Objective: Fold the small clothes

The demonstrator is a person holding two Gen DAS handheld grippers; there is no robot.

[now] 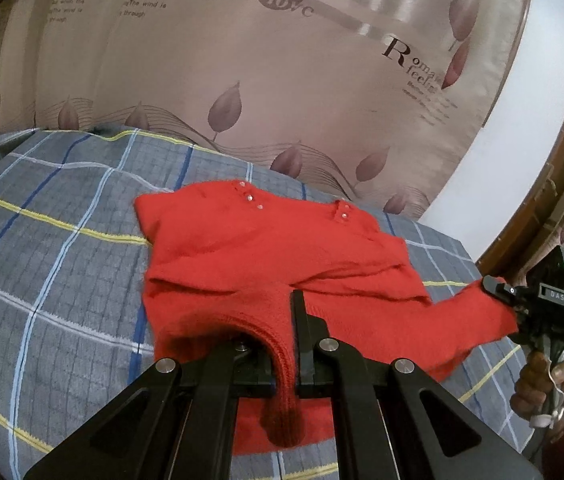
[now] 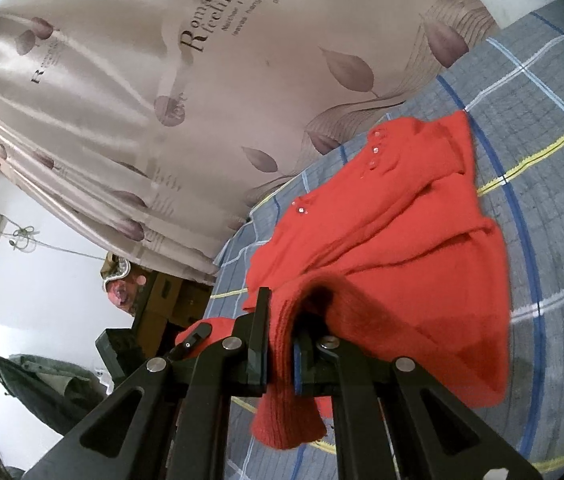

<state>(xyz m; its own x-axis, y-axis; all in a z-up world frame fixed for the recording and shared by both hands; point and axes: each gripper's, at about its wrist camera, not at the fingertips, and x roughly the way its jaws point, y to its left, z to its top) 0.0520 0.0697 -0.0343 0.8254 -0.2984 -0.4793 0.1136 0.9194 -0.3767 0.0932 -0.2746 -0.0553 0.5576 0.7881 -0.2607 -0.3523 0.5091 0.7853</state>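
On the bed, seen along the left gripper, a small red sweater lies spread over a grey checked bedspread with blue, white and yellow lines. Its neckline, set with little shiny studs, points away toward a pinkish-beige curtain printed with leaves and lettering. The left gripper's jaws are clamped on the near ribbed edge of the sweater, and a fold of the knit hangs down between the two black fingers. Off to the right, the right gripper pinches another corner of the same garment, so that the cloth stretches out toward it, lifted off the bedspread. A hand in a dark red sleeve grips its handle. Behind it stand a white wall and a brown wooden frame.

From the right gripper the picture is tilted. Its jaws are closed tight on a thick ribbed fold of the sweater, which droops below the fingers. The rest of the garment runs up and away across the checked bedspread, studs near the far end. Just left of this gripper, the tip of the left gripper shows with red cloth at it. The leaf curtain fills the upper left; below it are cardboard boxes and a dark bag against a white wall.
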